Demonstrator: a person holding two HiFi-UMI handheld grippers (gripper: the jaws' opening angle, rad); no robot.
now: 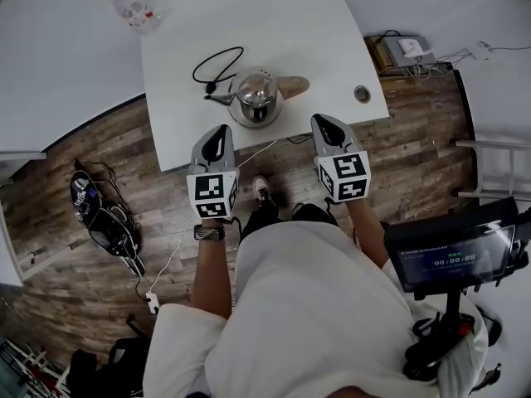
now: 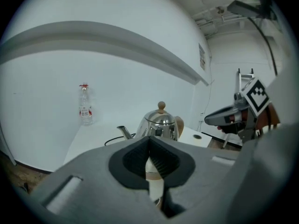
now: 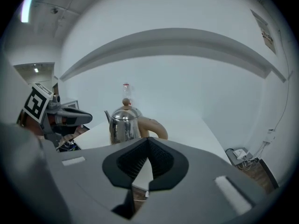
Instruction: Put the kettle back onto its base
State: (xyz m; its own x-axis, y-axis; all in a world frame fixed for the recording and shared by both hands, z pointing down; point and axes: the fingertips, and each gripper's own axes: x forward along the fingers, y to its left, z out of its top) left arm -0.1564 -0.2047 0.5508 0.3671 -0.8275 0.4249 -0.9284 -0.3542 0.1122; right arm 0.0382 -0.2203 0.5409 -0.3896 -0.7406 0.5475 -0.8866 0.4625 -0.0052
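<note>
The steel kettle [image 1: 257, 96] is sitting on its base [image 1: 239, 121] near the front edge of the white tabletop [image 1: 323, 31], a black cord [image 1: 217, 63] looping behind. The left gripper [image 1: 221, 131] and right gripper [image 1: 325, 123] are hovering above plank flooring [image 1: 99, 164], fingers clenched on nothing.

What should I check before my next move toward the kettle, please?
1. Left gripper empty: ok, its jaws are together with nothing between them.
2. Right gripper empty: ok, same state.
3. Jaws open for a grasp: not ok, both are shut.
4. Kettle upright on the table: ok.
5. Kettle seated on its base: cannot tell. A round disc shows under it, but the contact is hidden.
6. Handle unobstructed: ok. The cord lies behind the kettle.
</note>
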